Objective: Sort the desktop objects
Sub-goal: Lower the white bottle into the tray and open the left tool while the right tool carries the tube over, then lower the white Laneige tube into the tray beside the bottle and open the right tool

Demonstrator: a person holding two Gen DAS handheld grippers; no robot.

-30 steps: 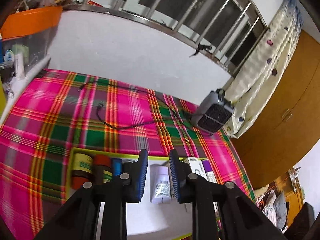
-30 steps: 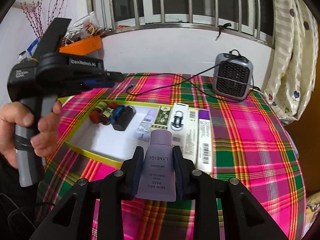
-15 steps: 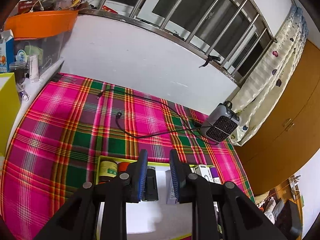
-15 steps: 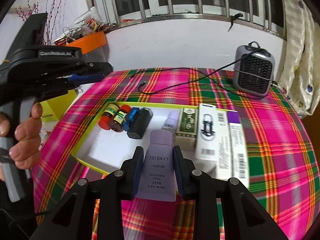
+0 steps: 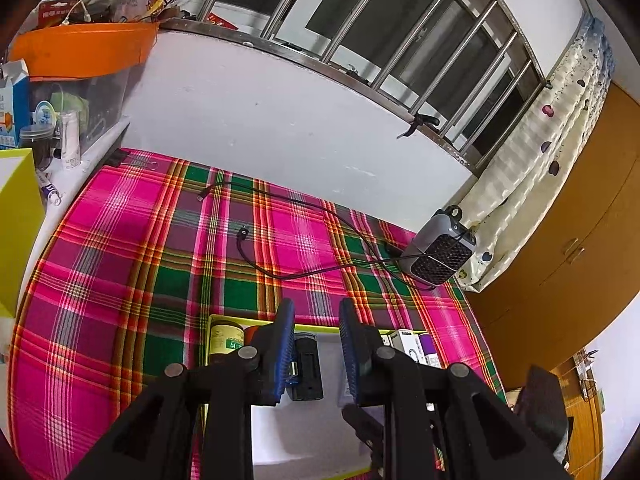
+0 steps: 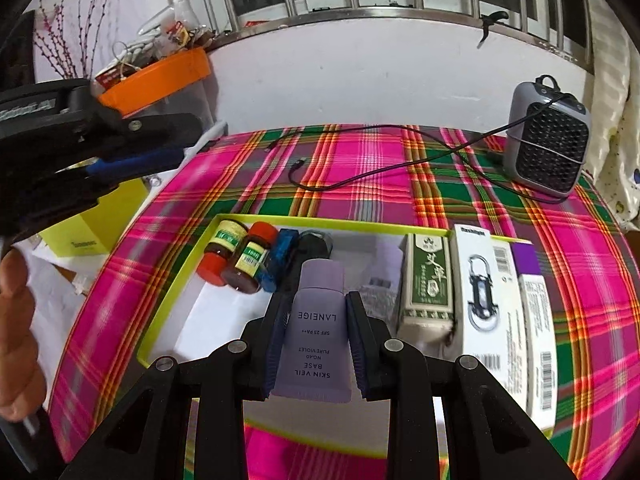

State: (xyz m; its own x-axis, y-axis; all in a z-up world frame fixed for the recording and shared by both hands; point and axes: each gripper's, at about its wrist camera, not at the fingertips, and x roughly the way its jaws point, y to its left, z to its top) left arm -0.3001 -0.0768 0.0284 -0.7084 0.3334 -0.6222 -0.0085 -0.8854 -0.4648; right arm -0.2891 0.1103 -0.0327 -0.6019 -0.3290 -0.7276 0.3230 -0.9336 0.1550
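My right gripper [image 6: 316, 344] has its jaws clamped on the lilac tube [image 6: 316, 336], cap pointing away from me, held above the near part of the tray [image 6: 176, 292]. The tray, yellow-rimmed with a white floor, lies on the plaid bench [image 6: 360, 160]. At its far left corner lie two red-capped bottles [image 6: 236, 256] side by side, then a blue item [image 6: 280, 260] and a black one [image 6: 316, 242] close together. To the right stand three boxes in a row: a green box [image 6: 428, 280], a white box [image 6: 484, 304] and a purple-topped box [image 6: 536, 320]. My left gripper [image 5: 316, 344] has its jaws apart with nothing between them, held over the tray's far end, above the black item. A heater [image 6: 548, 140] sits at the bench's far right, its cable [image 6: 380, 168] trailing across the cloth.
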